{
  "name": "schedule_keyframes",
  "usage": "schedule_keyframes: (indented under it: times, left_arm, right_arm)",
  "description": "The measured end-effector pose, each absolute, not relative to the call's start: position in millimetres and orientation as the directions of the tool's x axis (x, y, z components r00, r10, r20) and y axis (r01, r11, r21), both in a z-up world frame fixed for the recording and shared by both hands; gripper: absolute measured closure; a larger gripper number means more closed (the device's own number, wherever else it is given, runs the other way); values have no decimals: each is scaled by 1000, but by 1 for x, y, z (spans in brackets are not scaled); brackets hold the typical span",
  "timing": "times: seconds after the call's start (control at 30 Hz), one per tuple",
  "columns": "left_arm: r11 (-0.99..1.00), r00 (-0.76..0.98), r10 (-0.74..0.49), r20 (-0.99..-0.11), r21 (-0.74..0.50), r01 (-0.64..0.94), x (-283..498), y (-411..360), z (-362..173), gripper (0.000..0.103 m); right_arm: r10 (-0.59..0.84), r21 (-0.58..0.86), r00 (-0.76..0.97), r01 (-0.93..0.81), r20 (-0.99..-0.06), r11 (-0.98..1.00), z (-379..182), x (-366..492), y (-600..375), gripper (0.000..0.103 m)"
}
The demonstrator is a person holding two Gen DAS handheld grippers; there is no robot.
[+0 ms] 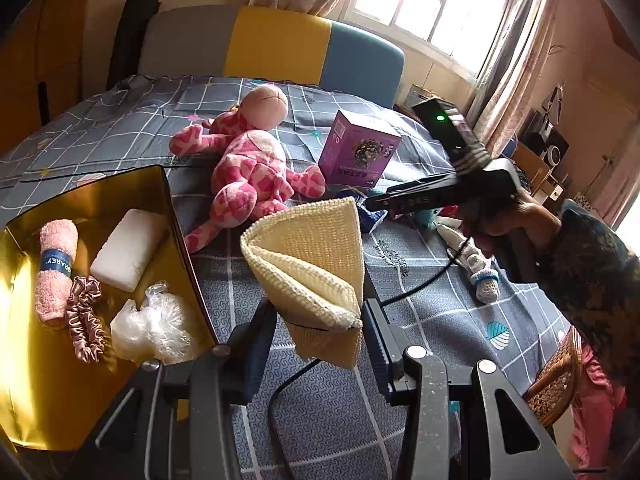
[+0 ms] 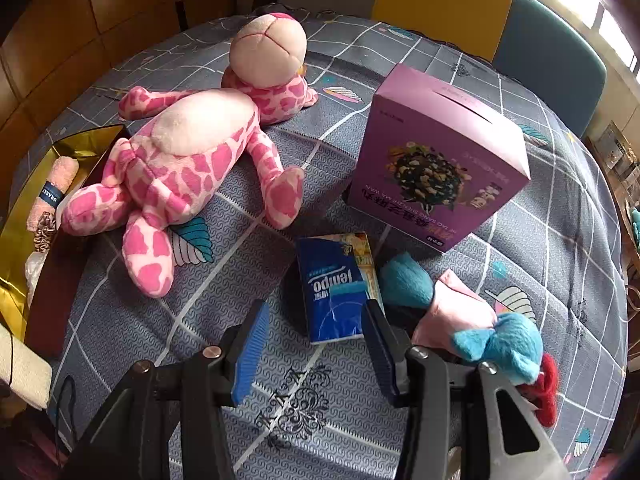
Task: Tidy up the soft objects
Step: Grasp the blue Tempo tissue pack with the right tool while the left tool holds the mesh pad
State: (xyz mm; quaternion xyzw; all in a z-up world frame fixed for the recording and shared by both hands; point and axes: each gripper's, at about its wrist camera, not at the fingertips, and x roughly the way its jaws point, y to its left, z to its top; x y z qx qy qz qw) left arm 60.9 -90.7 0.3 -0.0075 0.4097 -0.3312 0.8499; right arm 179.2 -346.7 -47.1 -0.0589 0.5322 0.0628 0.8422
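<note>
- Cream knitted folded cloth [image 1: 308,264], left wrist view: the left gripper [image 1: 320,320] pinches it by its lower corner, held in the air above the bed, just beside the gold open box [image 1: 100,188]. The grip is on little fabric, so the cloth may slip out, or its loose fold may catch the box wall.
- Right wrist view: the right gripper [image 2: 316,336] stands spread and empty over the blue tissue pack [image 2: 336,288]. The pink-and-blue plush toy [image 2: 460,312] lies just beside; closing may nip it too.
</note>
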Motion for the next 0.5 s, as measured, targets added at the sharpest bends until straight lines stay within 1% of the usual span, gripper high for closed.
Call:
schedule_keyframes:
  times: [0.23,0.3,0.37,0.4,0.5]
  left_arm:
    - [772,442,-575,-689,-277,572,58,-92,3,59]
    - [772,443,-574,-688,-276,572,58,-91,5,59]
    - [772,442,-574,-689,-276,573,59,-91,5,59]
    - [773,442,-574,-690,-276,572,59,-90,4,59]
    - [774,436,-571,-696,-281,567,61,-90,1,59]
  right_arm:
    - [-49,-136,360,-218,-931,966,-78,223,-336,47]
    - [-66,-149,346,-217,-936,965,-87,230,-337,43]
    - [-68,-146,340,-211,-938,966,-92,232,-339,44]
    - [-52,-125,336,-199,-940,972,-94,232,-341,50]
    - [-39,-115,379,-180,-925,977,-90,221,-341,51]
